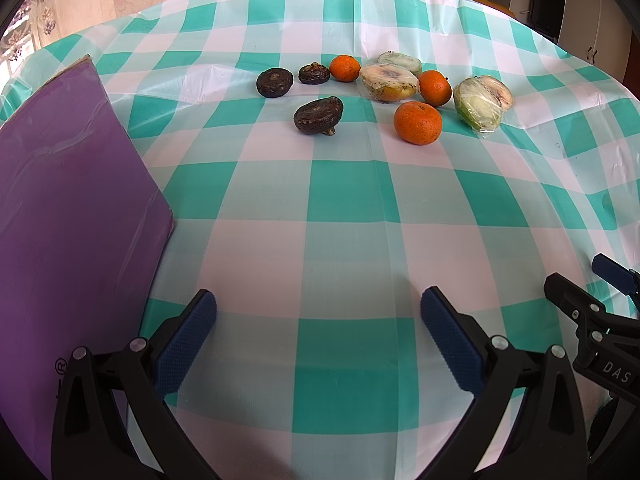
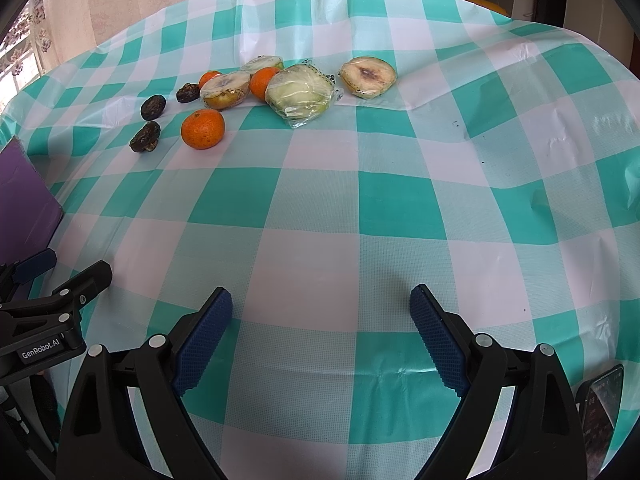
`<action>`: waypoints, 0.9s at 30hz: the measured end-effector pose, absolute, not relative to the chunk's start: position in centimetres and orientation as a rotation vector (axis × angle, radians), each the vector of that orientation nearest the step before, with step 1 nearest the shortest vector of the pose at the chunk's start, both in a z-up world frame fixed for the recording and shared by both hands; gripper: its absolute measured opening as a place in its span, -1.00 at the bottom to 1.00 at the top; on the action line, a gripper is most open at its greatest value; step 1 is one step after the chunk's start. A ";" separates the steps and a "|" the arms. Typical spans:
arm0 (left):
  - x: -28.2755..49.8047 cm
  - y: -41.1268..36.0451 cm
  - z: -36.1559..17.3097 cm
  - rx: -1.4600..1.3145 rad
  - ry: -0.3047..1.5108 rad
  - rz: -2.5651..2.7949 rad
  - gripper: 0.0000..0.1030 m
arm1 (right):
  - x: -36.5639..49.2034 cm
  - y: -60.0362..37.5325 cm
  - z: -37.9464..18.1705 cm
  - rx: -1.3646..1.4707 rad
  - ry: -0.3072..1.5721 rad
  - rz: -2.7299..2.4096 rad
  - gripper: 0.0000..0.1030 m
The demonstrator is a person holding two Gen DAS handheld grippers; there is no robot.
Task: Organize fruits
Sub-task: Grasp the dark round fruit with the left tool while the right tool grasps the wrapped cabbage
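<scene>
No fruit is picked yet; I judge the sorting is only at its start. The left gripper (image 1: pixel 319 330) and the right gripper (image 2: pixel 321 330) are both wide open and hold nothing. The oranges (image 1: pixel 418 123), dark fruits (image 1: pixel 319 115) and wrapped fruit halves (image 2: pixel 300 94) lie at about 12 o'clock, well apart from the grippers. Next one gripper must reach forward to one fruit. The checked tablecloth (image 2: pixel 320 220) covers the table; a purple board (image 1: pixel 68 216) lies at 9 o'clock, cupboards behind.

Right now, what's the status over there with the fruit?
Left hand-held gripper open, empty. Right hand-held gripper open, empty. Round orange tangerines, dark wrinkled fruits, plastic-wrapped cut fruit halves untouched on checked tablecloth. Path clear.
</scene>
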State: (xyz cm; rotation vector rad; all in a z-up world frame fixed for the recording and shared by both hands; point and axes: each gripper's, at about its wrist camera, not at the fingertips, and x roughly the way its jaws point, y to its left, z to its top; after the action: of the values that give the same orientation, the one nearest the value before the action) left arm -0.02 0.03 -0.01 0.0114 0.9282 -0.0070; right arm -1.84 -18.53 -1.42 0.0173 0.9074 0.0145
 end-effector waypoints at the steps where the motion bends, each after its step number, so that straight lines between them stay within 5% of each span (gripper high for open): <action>1: 0.0 0.0 0.0 0.012 0.928 -0.009 0.97 | -1.8 -18.5 -1.4 0.017 0.907 0.015 0.70; 11: 1.0 -0.4 0.0 0.020 0.950 -0.031 0.97 | -1.0 -18.2 -1.6 0.001 0.925 0.040 0.70; 27: 10.8 -0.2 0.0 0.041 0.969 0.068 0.97 | 13.2 -18.7 -0.9 0.055 0.913 0.028 0.69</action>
State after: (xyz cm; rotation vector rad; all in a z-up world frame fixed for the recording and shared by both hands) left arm 10.85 -0.20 -0.01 0.0412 0.9689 0.0677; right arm 13.20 -18.67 -0.92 0.0554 0.9128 0.0282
